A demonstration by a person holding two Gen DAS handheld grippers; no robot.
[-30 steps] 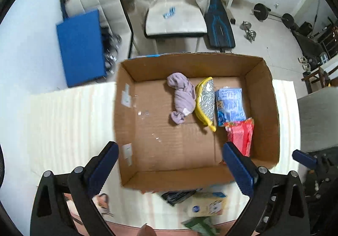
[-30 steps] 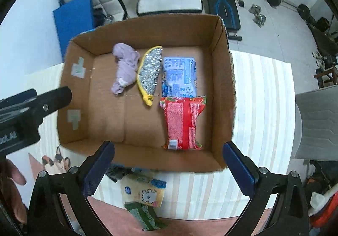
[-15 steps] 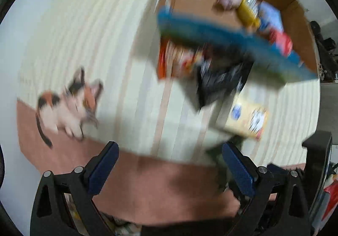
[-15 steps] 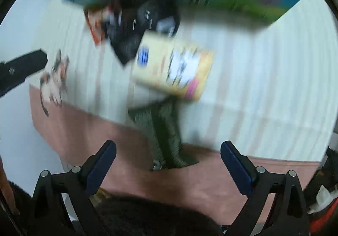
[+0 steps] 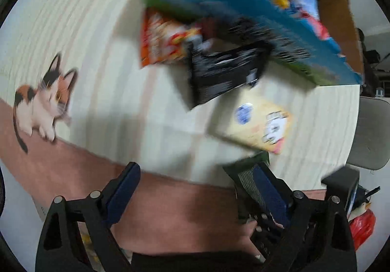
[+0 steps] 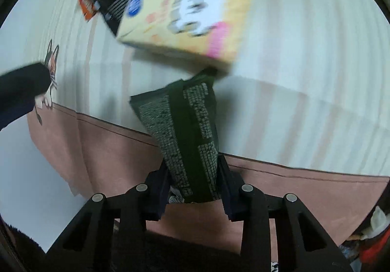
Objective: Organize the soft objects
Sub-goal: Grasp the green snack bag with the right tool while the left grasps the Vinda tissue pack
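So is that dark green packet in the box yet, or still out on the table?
Still out. The dark green packet lies on the tablecloth in front of the box, its near end pinched between the pads of the right gripper.

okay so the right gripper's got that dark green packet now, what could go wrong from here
The right gripper pinches only the near end of the dark green packet, so it may sag or slip when lifted. Its far tip sits against the yellow packet, which could get dragged along. The open left gripper is close beside it and could bump it.
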